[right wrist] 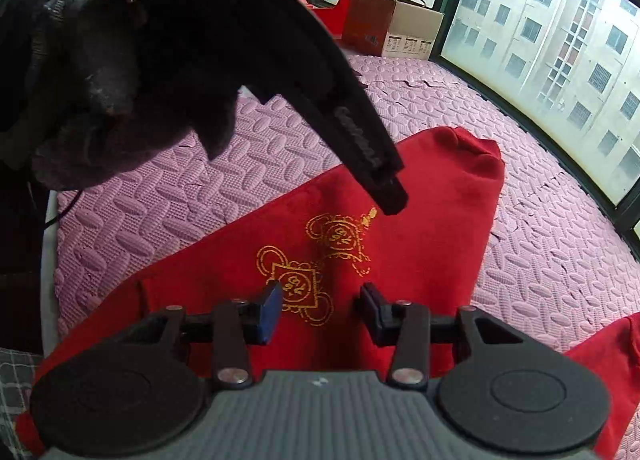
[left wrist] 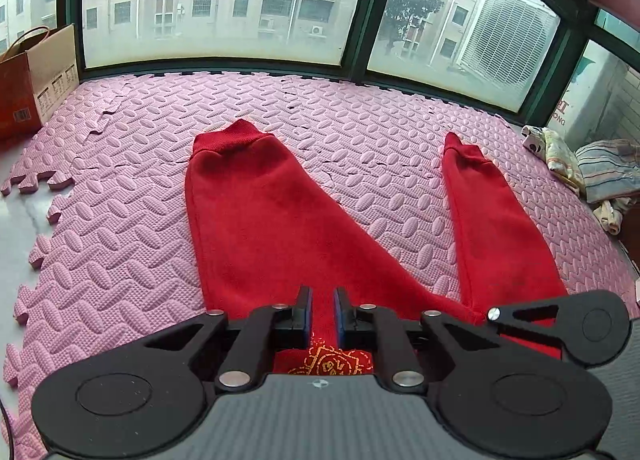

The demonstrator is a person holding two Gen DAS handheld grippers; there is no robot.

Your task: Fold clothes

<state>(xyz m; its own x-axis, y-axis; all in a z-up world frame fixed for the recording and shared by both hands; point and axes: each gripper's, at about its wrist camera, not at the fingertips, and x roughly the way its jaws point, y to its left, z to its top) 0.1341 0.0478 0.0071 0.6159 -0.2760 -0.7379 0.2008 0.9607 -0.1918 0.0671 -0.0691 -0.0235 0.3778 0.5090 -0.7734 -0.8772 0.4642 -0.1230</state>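
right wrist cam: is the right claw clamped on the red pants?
No, the right claw is open, its fingers spread above the gold embroidery on the red pants, with nothing pinched between them.

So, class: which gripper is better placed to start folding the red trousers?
Probably the left gripper: its nearly closed jaws hover over the red trousers at the waist, legs stretched ahead. The right gripper hangs open above the embroidery.

Red lettering on white sign [left wrist: 562, 114], right edge of frame: partial, "ONG".
Brown cardboard box [left wrist: 40, 76], upper left: barcode and labels, unreadable.
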